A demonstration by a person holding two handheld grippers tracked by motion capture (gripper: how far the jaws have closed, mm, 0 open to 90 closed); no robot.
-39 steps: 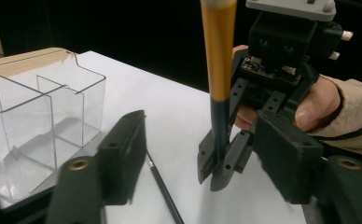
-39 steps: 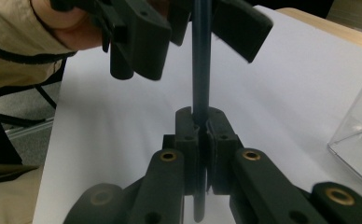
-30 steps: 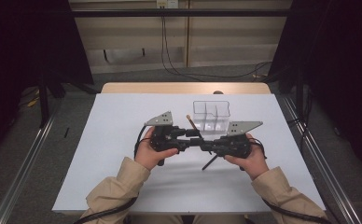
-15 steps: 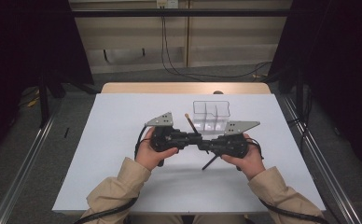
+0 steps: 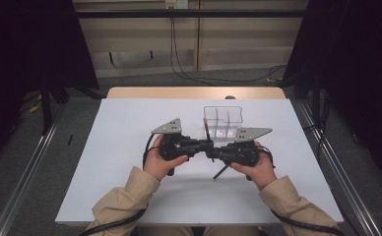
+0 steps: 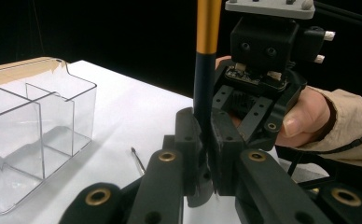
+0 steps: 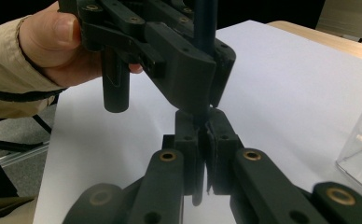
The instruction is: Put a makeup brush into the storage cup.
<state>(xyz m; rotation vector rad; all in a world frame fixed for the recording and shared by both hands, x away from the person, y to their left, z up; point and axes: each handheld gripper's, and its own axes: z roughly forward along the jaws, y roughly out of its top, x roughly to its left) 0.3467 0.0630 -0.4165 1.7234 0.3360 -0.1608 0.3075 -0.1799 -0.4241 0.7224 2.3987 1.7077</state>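
White table (image 5: 120, 162) carried a clear divided box (image 5: 223, 121) toward its far edge. Nearer the middle, my left gripper (image 5: 205, 146) and right gripper (image 5: 212, 153) met tip to tip, both clamped on one thin black brush (image 5: 207, 129), the left jaws having just closed.

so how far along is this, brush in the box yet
Not yet. Done: the brush is off the table, and the left gripper has just closed on its dark shaft. In hand: the right gripper clamps it too, so both hold it mid-table. Left: one gripper probably has to let go, then the brush goes into the clear box, whose compartments look empty. A thin tool lies on the table.
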